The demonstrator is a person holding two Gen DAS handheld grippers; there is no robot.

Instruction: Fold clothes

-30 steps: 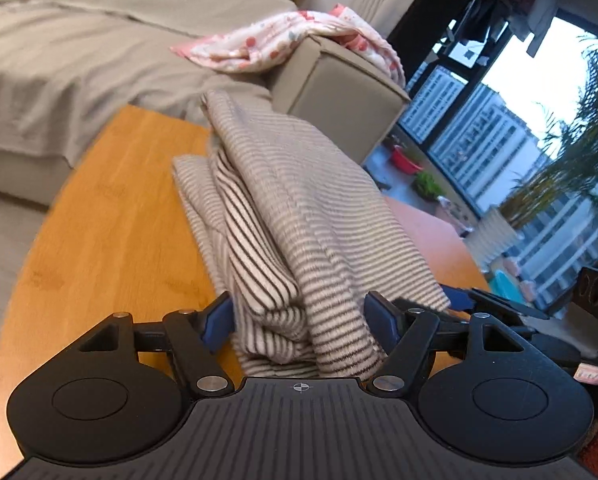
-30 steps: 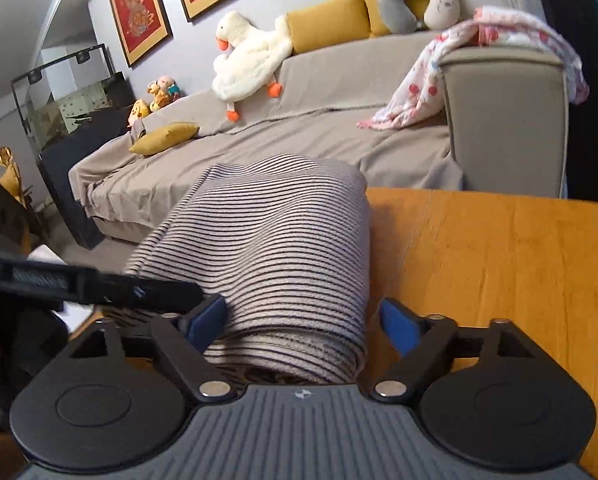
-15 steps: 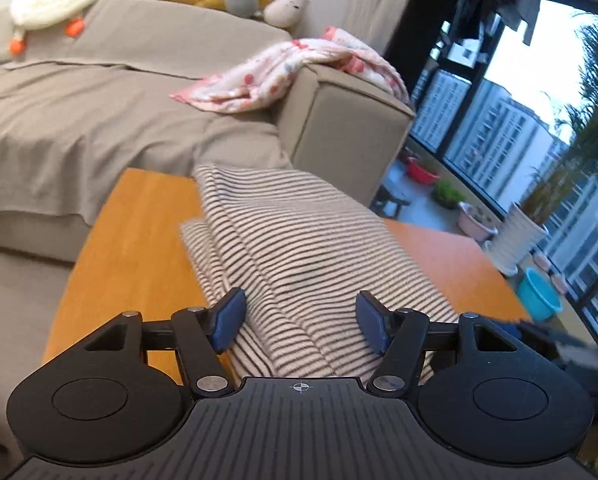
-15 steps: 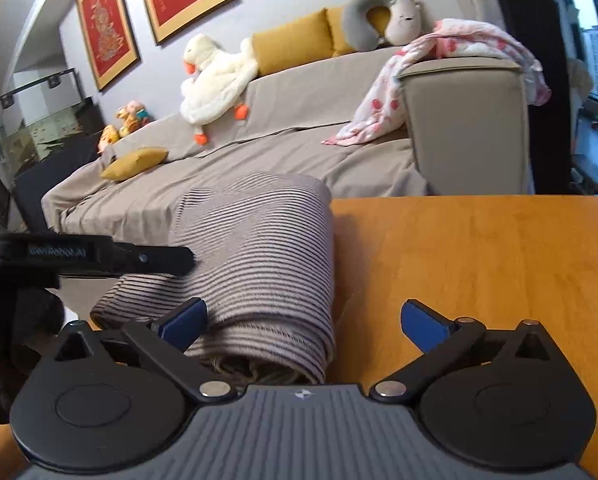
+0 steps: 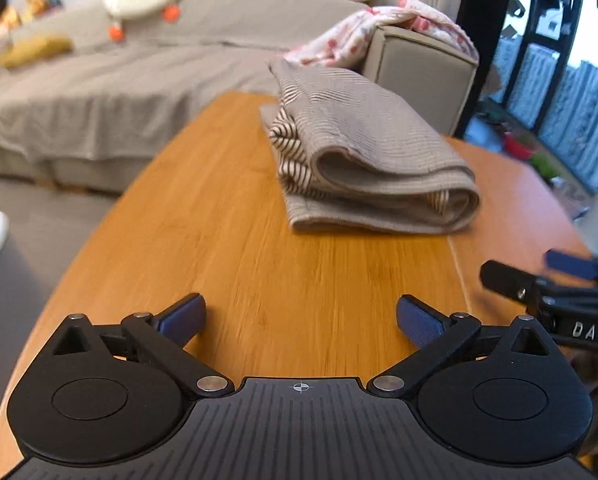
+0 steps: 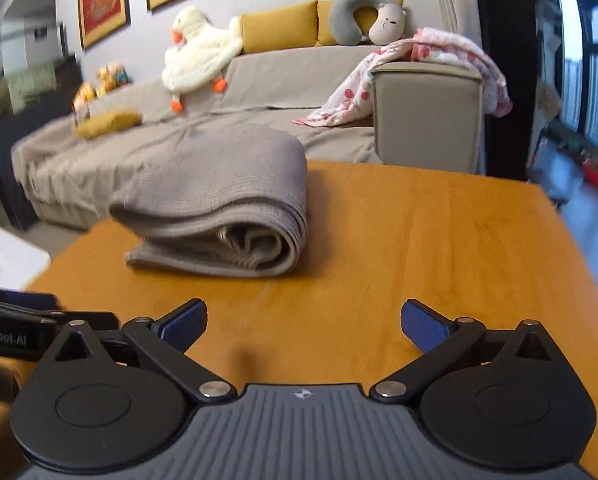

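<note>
- Striped garment [image 5: 371, 160] lies folded into a thick bundle on the wooden bench [image 5: 259, 272], toward the far side, nearest the sofa arm [image 6: 427, 116]. Nothing else rests on it.
- Left gripper [image 5: 301, 320]: jaws opening, spread wide, only bare bench between them; well apart from the garment.
- Right gripper [image 6: 304, 322]: jaws wide apart, nothing between them, also clear of the cloth. Its tip shows at the right edge of the left wrist view.
- Handling, judged: soft knit, light, limp. No stiffness of its own, so it will sag and unroll if lifted by one layer. Fabric looks matte and not slippery against the blue pads.
- Near end shows several stacked layers with a rounded fold on the right side of the bundle [image 6: 291, 240]; the looser open edges sit on the left, where the wider-striped inner layers peek out [image 5: 291, 152].
- Where to take hold, judged: pinch through all layers at the two near corners, one gripper each, or at the rounded fold, so the stack moves as one piece. Gripping the top layer alone would likely peel the fold open.
- Not fragile; main risk is disturbing the fold, not damage.
- Fold looks largely done; top surface slightly humped, could stand flattening.
</note>
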